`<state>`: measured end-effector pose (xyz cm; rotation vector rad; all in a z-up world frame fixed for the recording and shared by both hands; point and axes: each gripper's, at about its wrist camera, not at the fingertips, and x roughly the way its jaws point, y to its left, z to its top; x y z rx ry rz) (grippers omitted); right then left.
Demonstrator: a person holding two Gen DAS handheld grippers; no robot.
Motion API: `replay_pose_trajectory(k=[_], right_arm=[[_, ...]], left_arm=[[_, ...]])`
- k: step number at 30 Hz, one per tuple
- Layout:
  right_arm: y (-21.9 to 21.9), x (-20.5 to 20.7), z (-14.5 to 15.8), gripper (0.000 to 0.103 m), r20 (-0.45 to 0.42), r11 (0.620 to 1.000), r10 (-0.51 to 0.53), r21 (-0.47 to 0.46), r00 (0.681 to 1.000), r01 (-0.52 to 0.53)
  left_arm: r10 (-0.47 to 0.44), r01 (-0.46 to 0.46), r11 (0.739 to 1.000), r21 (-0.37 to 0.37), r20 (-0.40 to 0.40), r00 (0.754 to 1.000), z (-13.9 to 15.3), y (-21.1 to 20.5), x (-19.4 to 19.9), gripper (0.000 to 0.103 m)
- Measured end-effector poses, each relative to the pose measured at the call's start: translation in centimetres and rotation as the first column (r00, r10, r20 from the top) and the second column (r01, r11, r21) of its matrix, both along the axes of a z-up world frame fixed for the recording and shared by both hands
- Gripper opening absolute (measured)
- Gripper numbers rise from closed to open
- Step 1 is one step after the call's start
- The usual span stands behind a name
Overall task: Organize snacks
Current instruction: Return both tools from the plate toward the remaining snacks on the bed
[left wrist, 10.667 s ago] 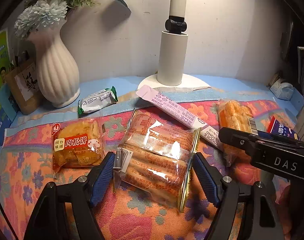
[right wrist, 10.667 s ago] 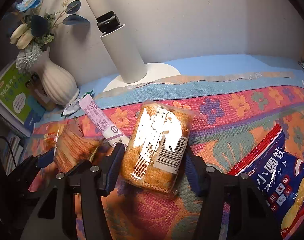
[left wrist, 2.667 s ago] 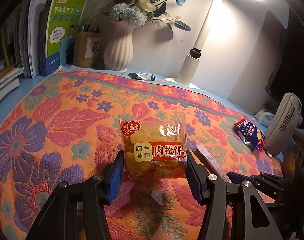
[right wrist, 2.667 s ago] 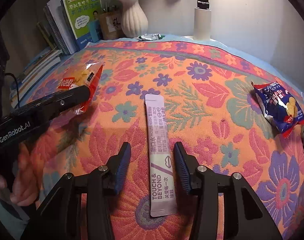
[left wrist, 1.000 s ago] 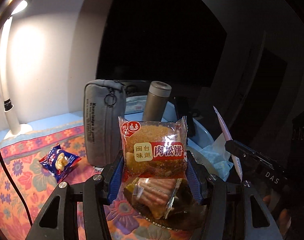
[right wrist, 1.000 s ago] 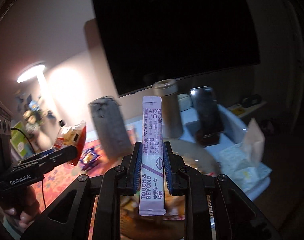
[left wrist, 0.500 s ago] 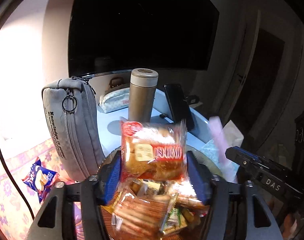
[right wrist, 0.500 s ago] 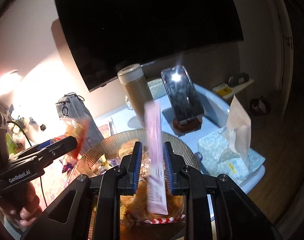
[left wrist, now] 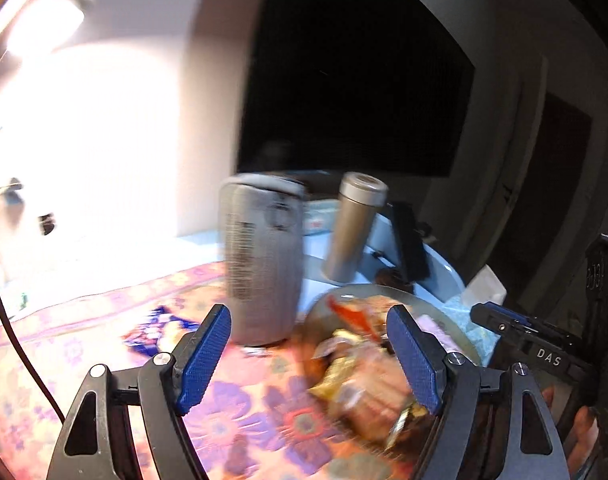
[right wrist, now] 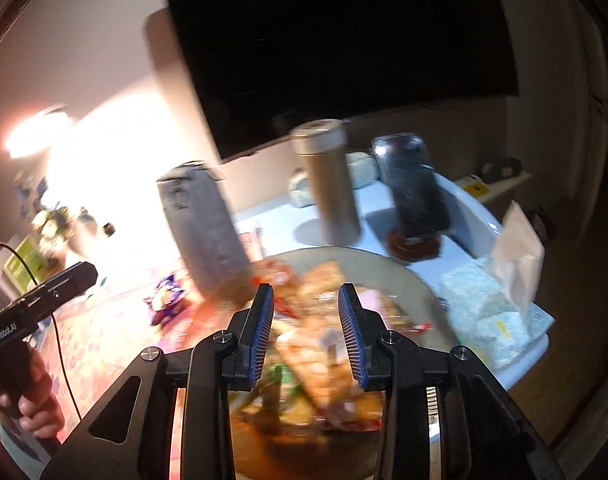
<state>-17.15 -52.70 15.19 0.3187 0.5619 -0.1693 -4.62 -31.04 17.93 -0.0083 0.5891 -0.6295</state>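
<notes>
Two maker's marks can be read, one on each handheld gripper.

In the left wrist view, the white letters "DAS" are seen on the black body of the right gripper [left wrist: 511, 326] at the right edge. In the right wrist view, "GenRobot.AI" is printed in white along the black body of the left gripper [right wrist: 78, 276] at the left edge. Printing on the grey pouch [left wrist: 262, 264] and on the snack packets [right wrist: 315, 320] is blurred beyond reading.

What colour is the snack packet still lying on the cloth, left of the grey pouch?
Blue, with a pale picture on it; the snack packet shows best in the left wrist view, though blurred.
</notes>
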Motion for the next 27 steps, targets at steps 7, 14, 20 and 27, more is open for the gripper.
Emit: replay_pose_trajectory(k=[7, 14, 20, 27], right_arm=[[7.0, 1.3, 1.7, 0.033, 0.011, 0.989, 0.142, -0.050, 0.990, -0.142], [13.3, 3.0, 1.9, 0.055, -0.006, 0.960, 0.272, -0.069, 0.962, -0.272], [18.2, 5.3, 1.1, 0.079, -0.047, 0.926, 0.372, -0.043, 0.927, -0.374], [21.2, 11.7, -3.7, 0.079, -0.181, 0.905, 0.421, 0.147, 0.889, -0.399]], left_arm=[[0.185, -0.183, 0.978, -0.096, 0.013, 0.983, 2.3, 11.5, -0.7, 0.078], [0.398, -0.393, 0.908, -0.146, 0.008, 0.917, 3.7, 22.7, -1.8, 0.078], [0.556, -0.550, 0.827, -0.116, 0.020, 0.831, 4.8, 30.2, -1.3, 0.078], [0.597, -0.598, 0.800, -0.056, -0.039, 0.802, 1.2, 33.2, 3.4, 0.079]])
